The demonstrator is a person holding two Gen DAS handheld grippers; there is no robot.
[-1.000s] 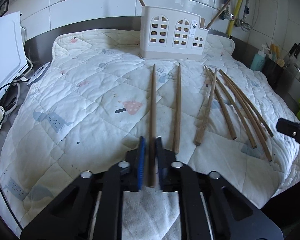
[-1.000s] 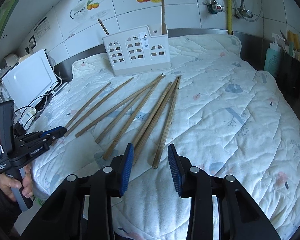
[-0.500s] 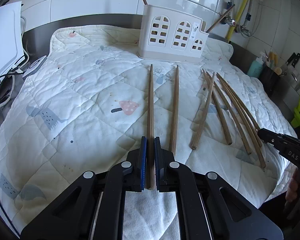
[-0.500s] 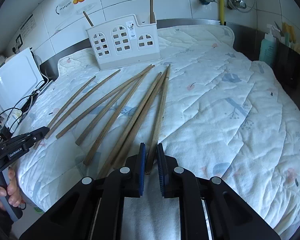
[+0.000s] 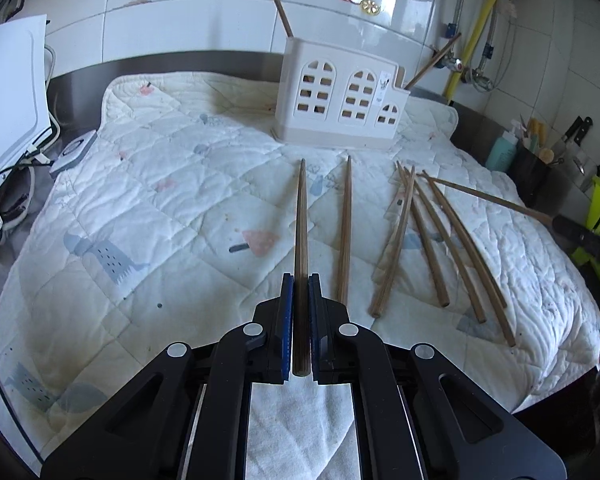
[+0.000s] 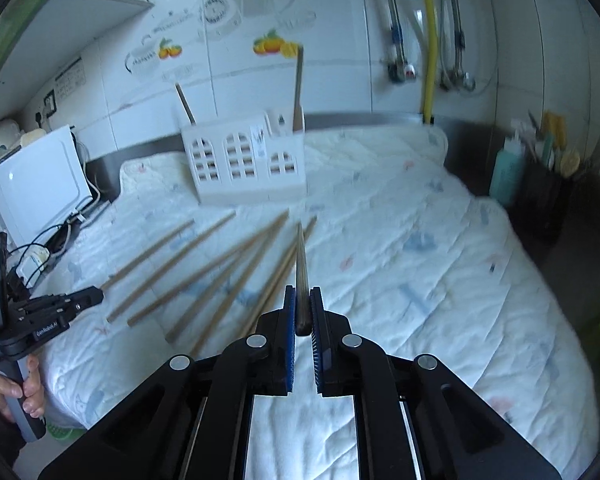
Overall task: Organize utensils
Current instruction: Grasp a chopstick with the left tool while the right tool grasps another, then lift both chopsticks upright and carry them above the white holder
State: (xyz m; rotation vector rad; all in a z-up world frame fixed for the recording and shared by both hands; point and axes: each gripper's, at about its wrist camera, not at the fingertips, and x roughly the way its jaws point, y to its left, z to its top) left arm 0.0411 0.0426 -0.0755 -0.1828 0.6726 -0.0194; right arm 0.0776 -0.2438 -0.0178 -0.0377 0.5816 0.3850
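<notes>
A: Two chopsticks are counted standing in the white holder (image 5: 336, 108) in the left wrist view, one at each end. What is listed as outstanding?

B: Six chopsticks are seen loose on the quilted mat (image 5: 148, 208): a single one (image 5: 345, 228) lying just beside the left gripper (image 5: 301, 292), and a fan of five (image 5: 440, 248) further right. A seventh, the left chopstick (image 5: 301, 240), is clamped between the blue pads, its butt end drawn well back between the closed jaws and its tip aimed at the holder. An eighth is seen slanting in from the right edge, carried by the other gripper. The job is judged to be at an early stage.

A: And the right wrist view?

B: The same holder (image 6: 244, 168) is recorded at the back of the mat (image 6: 440, 272), again with two sticks upright in it. The right gripper (image 6: 303, 304) is shut on the right chopstick (image 6: 301, 264); only its butt end is pinched, near the tips of the pads, and the shaft is projected forward above the mat toward the holder. Loose chopsticks (image 6: 204, 264) are spread to the left; the frame is blurred, so an exact count is not entered. The person's hand (image 6: 14, 392) is seen at the lower left on the handle of the other gripper.

A: Remaining work?

B: Both held sticks are yet to be dropped into the holder, and the loose ones are yet to be collected.
</notes>
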